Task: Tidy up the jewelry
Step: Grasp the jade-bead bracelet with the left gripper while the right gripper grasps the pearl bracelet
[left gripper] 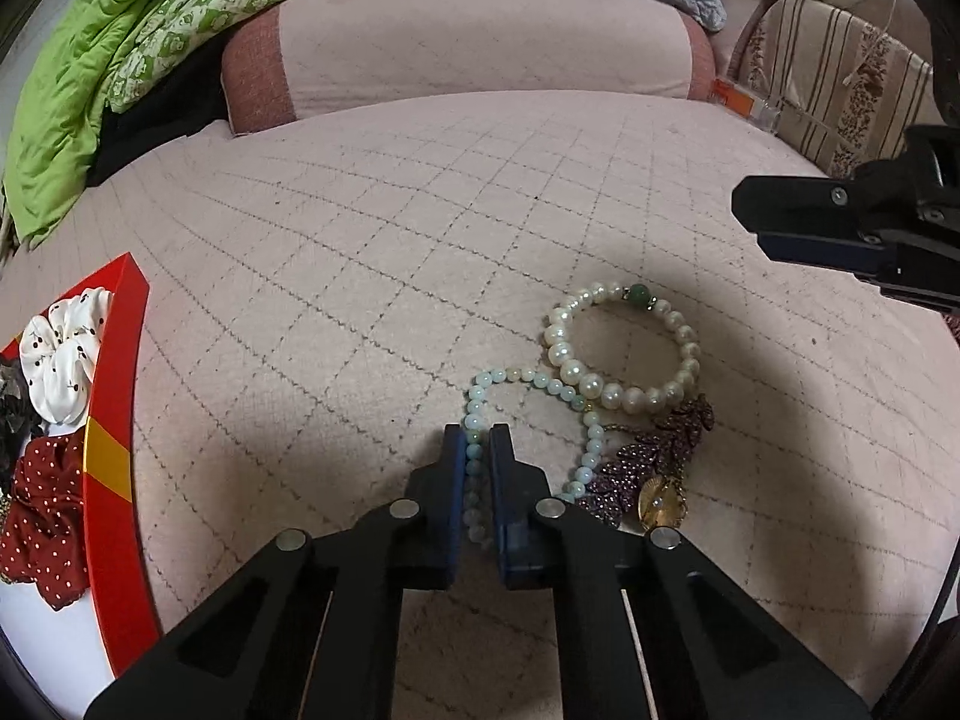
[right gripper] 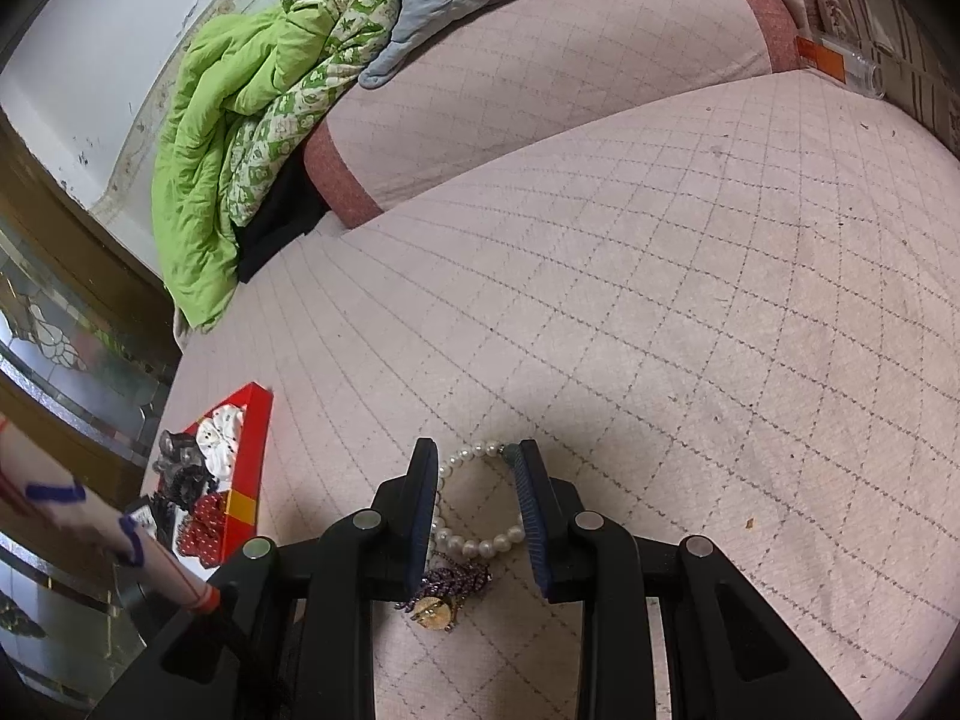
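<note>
The pale green bead strand [left gripper: 480, 402] is found on the quilted bed cover [left gripper: 420, 210], its near run lying lengthwise between the fingers of the left gripper [left gripper: 478, 438], which are closed in on it; whether the beads are actually pinched cannot be told. The strand's long axis runs straight ahead of that gripper, then loops right to touch the white pearl bracelet [left gripper: 624, 354]. Just right of the strand lies the purple brooch [left gripper: 654, 456]. One strand, one bracelet and one brooch are counted.

The right gripper [right gripper: 477, 462] is held spread wide above the bracelet, grasping nothing. The left gripper is judged nearer the strand. Well left of the strand sits one red box [left gripper: 114, 420] holding scrunchies [left gripper: 60, 354].
</note>
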`<state>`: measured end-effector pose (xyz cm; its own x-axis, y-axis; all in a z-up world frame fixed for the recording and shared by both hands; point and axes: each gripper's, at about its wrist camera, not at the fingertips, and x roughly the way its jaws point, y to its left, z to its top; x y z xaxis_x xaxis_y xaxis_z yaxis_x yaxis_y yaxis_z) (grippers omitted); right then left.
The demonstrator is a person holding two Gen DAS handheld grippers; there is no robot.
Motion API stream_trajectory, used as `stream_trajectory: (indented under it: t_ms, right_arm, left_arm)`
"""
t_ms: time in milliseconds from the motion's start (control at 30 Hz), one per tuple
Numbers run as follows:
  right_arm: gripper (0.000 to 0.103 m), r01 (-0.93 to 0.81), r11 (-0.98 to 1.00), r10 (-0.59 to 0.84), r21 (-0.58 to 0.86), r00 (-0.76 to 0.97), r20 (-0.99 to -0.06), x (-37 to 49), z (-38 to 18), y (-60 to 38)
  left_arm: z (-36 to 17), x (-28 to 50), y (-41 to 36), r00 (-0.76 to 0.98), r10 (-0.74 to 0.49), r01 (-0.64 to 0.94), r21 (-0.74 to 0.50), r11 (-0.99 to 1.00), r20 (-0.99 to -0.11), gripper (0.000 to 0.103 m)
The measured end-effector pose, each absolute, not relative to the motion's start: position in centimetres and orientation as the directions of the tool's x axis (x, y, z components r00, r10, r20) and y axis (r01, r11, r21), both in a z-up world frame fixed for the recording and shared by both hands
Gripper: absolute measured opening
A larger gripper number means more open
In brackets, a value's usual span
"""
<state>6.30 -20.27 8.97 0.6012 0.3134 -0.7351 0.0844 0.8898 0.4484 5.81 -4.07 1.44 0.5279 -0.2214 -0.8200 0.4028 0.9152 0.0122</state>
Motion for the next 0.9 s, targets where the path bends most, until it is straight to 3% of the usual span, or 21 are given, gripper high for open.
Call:
stream_trajectory:
  t_ms: [567,900]
  right_arm:
    - [0.029,0.107,0.922,0.262,0.372,0.536,-0.803,7.0,6.9,-19.8]
    - [0.029,0.109,0.930,0.245,0.351,0.529,-0.812,7.5,6.7,-19.4]
  left_arm:
    - [1.0,6.6,-3.9,0.498,-0.232,0.408,-0.011,0.913,-0.836,0.007]
    - [2.9,5.6,-2.2,0.548,-0.279,0.388,-0.056,0.920,-0.789,0.005]
